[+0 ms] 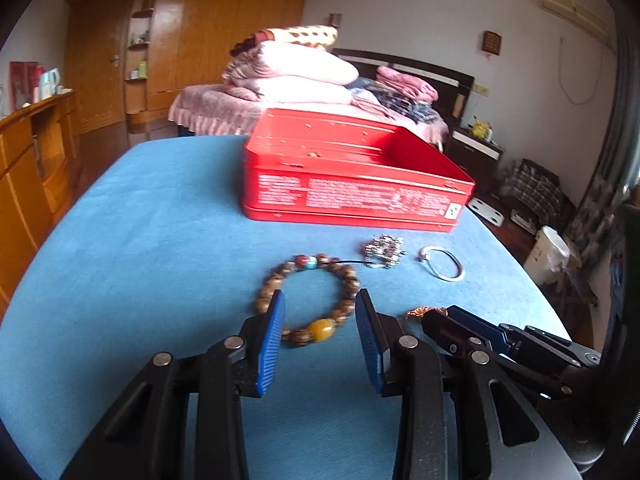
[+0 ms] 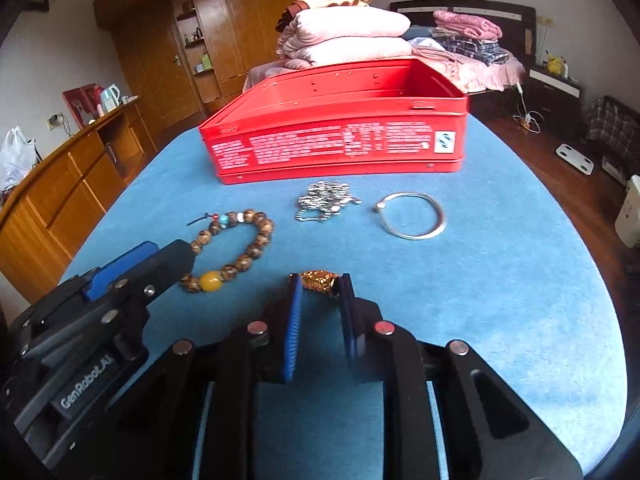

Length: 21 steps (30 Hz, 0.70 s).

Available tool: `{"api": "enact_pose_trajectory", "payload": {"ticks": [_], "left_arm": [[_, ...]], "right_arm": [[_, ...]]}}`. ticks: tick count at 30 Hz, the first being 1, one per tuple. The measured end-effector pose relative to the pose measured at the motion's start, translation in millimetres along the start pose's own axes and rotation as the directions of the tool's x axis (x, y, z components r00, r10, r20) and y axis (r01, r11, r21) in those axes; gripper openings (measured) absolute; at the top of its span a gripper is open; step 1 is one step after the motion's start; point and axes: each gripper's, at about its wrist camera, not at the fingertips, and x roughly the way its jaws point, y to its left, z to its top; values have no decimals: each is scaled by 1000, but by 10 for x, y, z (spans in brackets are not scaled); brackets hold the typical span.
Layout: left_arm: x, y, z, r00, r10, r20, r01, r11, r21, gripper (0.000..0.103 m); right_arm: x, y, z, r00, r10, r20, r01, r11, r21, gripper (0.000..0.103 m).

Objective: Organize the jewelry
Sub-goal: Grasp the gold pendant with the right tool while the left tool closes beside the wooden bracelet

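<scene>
Right tool (image 2: pixel 318 294): black arms, blue ribbed pads, lower centre of its own view, clamped on a small gold-and-orange glittery ornament (image 2: pixel 318 281) at the tips.
Left tool (image 1: pixel 320 312): pads apart, poised over the near arc of a brown wooden bead bracelet with a yellow amber bead (image 1: pixel 310 300); contact cannot be told.
Desk (image 1: pixel 140 240): blue cloth top.
Mid-frame jewelry: silver chain heap (image 2: pixel 326 200), then a thin silver bangle (image 2: pixel 412 214) to its right, apart.
Upper centre: open red metal tin with white print (image 2: pixel 336 140).
</scene>
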Motion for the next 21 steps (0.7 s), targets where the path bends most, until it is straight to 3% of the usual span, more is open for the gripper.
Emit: {"api": "enact_pose_trajectory", "payload": {"ticks": [6,9,16,21], "left_arm": [[215,-198,-8,998,-17,-61,20,999,43,35],[260,-242,-8,997,5,-73,-1,999,53,29],[311,-193,-5,995,5,-95,-3,1000,19,2],[222,-117,-47,997,3,-81,-3,1000,-8,0]], "right_arm": [[-62,-214,-52,1000,-11,8,11,999,30,17],[-76,-270,-70,1000,-9,14,8,999,42,17],[-95,-289,-85,1000,3,16,-4,999,43,17],[-145,-265,-143,1000,17,-4,-17,1000,17,18]]}}
